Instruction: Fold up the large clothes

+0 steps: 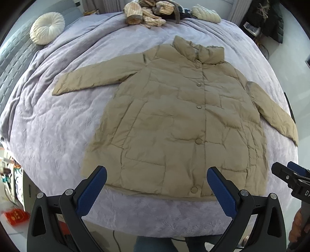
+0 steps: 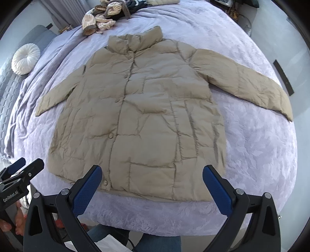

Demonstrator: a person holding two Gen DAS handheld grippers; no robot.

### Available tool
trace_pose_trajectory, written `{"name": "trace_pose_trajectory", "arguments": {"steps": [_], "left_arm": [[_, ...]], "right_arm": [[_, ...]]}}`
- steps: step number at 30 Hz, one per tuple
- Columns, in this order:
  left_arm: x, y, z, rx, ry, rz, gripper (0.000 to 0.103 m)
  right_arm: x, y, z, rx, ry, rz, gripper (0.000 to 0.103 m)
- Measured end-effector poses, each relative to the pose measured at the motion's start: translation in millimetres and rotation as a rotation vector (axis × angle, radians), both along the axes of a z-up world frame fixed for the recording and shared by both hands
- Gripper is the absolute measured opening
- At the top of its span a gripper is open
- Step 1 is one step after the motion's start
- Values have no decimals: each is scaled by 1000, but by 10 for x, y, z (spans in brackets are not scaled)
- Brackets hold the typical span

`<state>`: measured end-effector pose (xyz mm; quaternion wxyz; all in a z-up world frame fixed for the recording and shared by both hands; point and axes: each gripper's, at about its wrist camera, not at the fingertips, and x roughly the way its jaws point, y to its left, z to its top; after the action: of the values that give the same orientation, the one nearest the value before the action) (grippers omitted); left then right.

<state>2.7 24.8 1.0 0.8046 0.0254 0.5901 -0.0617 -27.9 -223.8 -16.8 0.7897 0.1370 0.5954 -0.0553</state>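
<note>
- Jacket (image 1: pixel 174 116) lies flat, front up and buttoned, on the lavender bed cover (image 1: pixel 58 135); both sleeves spread out to the sides, collar at the far end, hem along the near edge of the bed.
- Left gripper (image 1: pixel 157 186): jaws wide apart, nothing between them, held above the hem, not touching it as far as I can tell.
- Right gripper (image 2: pixel 152 184): likewise spread wide and empty, above the hem near the lowest button (image 2: pixel 105 182).
- No fold started, by my reading.
- Risk: the shell looks slick and puffy; a shallow pinch may catch only the top layer, so the front would lift away from the back.
- Risk: the hem sits at the bed edge; dragging toward me could pull the jacket off.
- Risk: the clothes pile (image 1: pixel 149 15) beyond the collar may crowd a lengthwise fold.
- Writing: "GenRobot.AI" on the left tool's body in the right view; only "D" readable on the right tool in the left view.
</note>
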Motion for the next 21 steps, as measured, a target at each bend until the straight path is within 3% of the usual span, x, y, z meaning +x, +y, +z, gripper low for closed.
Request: {"name": "trace_pose_trajectory", "arguments": {"steps": [7, 14, 21], "left_arm": [[249, 428, -196, -48, 41, 56, 103], [702, 1030, -320, -74, 21, 57, 103], [1406, 1913, -719, -119, -10, 215, 103]], "right_arm": [[224, 179, -3, 31, -17, 25, 103], [739, 670, -243, 106, 17, 22, 103], [1525, 1361, -517, 96, 63, 82, 103]]}}
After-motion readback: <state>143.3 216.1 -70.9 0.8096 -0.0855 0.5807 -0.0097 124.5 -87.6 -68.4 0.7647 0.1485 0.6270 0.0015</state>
